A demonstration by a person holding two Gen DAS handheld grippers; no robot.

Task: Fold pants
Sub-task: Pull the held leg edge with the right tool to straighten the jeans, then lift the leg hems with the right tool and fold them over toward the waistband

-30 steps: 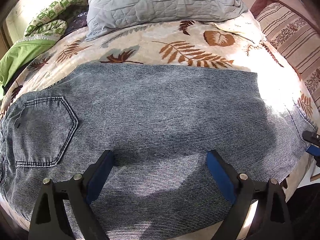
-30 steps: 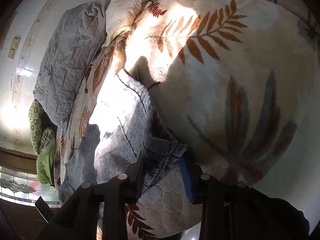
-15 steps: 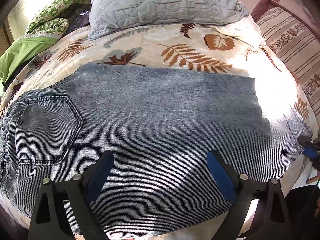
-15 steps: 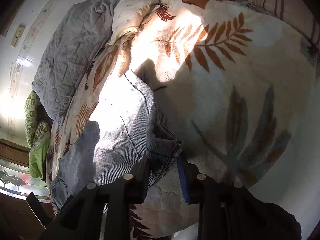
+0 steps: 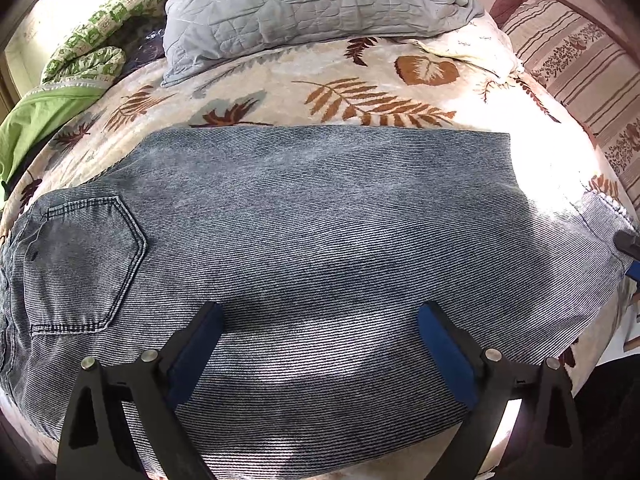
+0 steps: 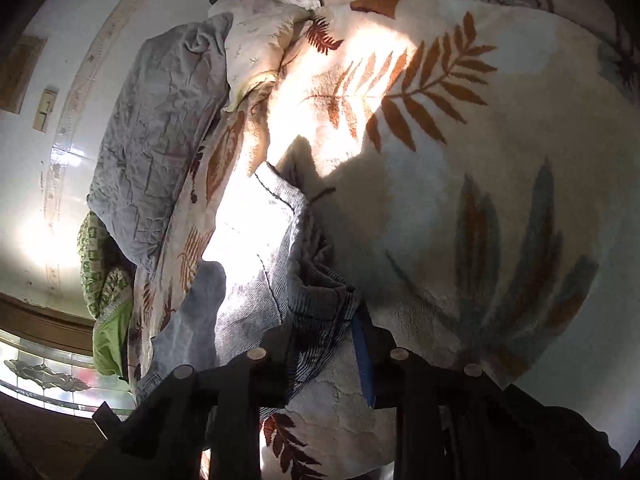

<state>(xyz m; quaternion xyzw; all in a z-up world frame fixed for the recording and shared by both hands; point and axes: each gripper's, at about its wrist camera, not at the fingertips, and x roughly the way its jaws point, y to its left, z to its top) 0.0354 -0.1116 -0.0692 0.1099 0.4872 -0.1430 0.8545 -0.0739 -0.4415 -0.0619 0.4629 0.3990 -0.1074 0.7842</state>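
Denim pants (image 5: 320, 240) lie flat on the leaf-print blanket (image 5: 360, 92), already halved lengthwise. Left gripper (image 5: 320, 344) hovers agape above them; right gripper (image 6: 320, 344) clamps the hem. Crosswise folds remain, apparently. Grey pillow (image 5: 304, 4) beyond.

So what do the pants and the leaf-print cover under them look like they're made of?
The jeans look like washed grey-blue denim: diagonal twill ribbing, a stitched back pocket, matte. The leaf-print blanket looks like plush fleece, judging by its soft fuzzy pile; the fibre cannot be told.
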